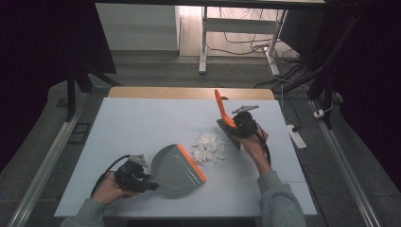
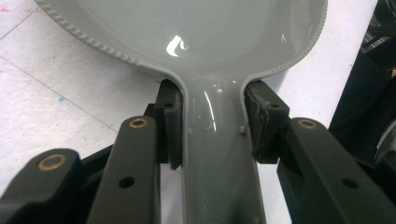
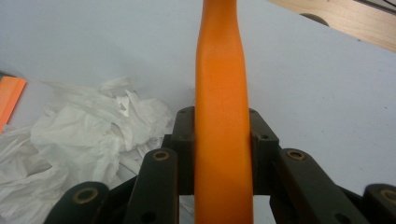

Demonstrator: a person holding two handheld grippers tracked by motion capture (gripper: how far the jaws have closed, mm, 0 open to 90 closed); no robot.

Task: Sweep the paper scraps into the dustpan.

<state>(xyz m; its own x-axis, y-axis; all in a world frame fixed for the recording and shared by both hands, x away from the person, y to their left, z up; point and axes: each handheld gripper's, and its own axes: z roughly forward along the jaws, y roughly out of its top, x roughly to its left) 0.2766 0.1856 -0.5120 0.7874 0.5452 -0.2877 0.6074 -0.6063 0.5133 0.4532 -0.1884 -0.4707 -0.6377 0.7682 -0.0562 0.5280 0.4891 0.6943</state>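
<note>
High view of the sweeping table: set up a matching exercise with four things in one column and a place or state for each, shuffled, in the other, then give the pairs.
Things:
1. dustpan
2. brush
3. paper scraps
4. left hand-held gripper

Places or states:
A. loose white heap between the pan's orange lip and the brush head
B. grey, lying on the table, orange lip toward the heap
C. shut on the grey handle
D. orange handle clamped in the right hand-held gripper

Pairs: 1-B, 2-D, 3-A, 4-C

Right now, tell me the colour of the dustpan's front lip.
Orange, on a grey dustpan; its lip shows best in the high view.
</note>
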